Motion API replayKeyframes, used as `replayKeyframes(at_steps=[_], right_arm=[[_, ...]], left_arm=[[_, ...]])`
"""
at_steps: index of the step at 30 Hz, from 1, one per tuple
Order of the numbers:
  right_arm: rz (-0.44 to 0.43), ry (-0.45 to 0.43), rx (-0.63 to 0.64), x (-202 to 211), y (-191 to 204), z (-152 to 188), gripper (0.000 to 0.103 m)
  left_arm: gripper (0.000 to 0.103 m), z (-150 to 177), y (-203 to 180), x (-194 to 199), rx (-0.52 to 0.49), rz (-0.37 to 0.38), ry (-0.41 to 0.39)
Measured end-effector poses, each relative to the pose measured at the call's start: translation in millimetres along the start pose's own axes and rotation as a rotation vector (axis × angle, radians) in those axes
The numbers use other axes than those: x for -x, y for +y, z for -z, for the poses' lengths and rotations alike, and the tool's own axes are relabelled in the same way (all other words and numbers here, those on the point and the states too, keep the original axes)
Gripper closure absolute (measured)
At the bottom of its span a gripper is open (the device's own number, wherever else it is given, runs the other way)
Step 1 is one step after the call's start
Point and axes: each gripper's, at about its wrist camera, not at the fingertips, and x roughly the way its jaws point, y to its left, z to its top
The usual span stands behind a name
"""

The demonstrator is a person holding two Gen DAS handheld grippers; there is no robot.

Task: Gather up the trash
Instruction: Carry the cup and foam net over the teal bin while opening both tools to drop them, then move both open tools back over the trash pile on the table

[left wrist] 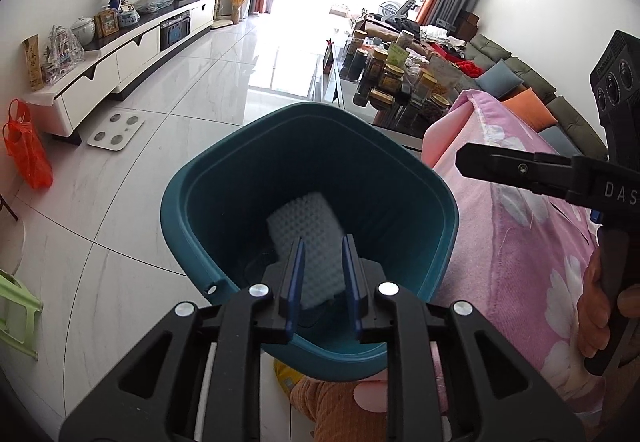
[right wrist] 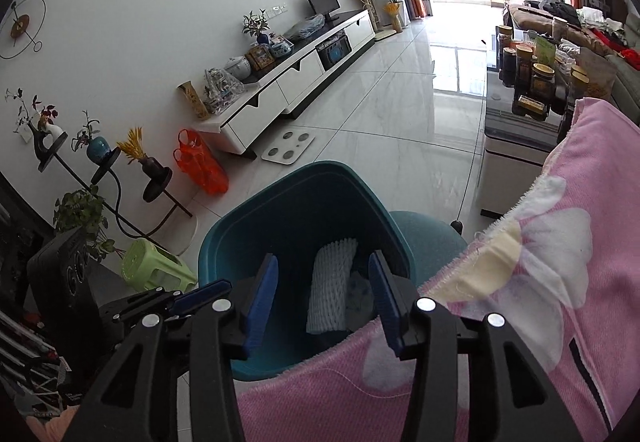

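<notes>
Down inside the teal bin (left wrist: 248, 178) lay the white foam fruit net (left wrist: 308, 238), long axis running away from the fingers; hovered above, left gripper (left wrist: 322, 282) seemingly nearer, right gripper (right wrist: 324, 302) alongside, both parted, empty.
</notes>
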Motion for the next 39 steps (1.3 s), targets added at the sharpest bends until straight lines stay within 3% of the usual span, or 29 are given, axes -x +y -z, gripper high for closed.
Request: replayKeyframes(at_steps=[10, 16, 22, 28, 34, 39], right_arm=[[-0.001, -0.134, 0.03, 73.0, -12.2, 32.6, 0.049], [0.056, -0.266, 0.064, 151.2, -22.4, 66.0, 0.043], [0.166, -0.369, 0.006, 228.9, -51.0, 109.0, 0.042], [0.315, -0.443, -0.128, 290.5, -89.3, 157.1, 0.042], [0.421, -0.463, -0.268, 327.7, -125.9, 209.3, 0.042], [0.44, -0.44, -0.34, 329.2, -140.4, 241.0, 0.042]], left_arm=[[0.055, 5.4, -34.4, 46.9, -0.082, 0.04, -0.116], [0.045, 10.0, -96.2, 74.7, -0.215, 0.182, -0.17], [0.042, 26.9, -176.5, 75.3, -0.349, 0.384, -0.119], [0.042, 52.6, -247.3, 70.2, -0.446, 0.538, -0.052], [0.042, 76.7, -306.6, 63.7, -0.578, 0.625, -0.015], [0.043, 91.7, -337.9, 54.0, -0.651, 0.66, 0.037]])
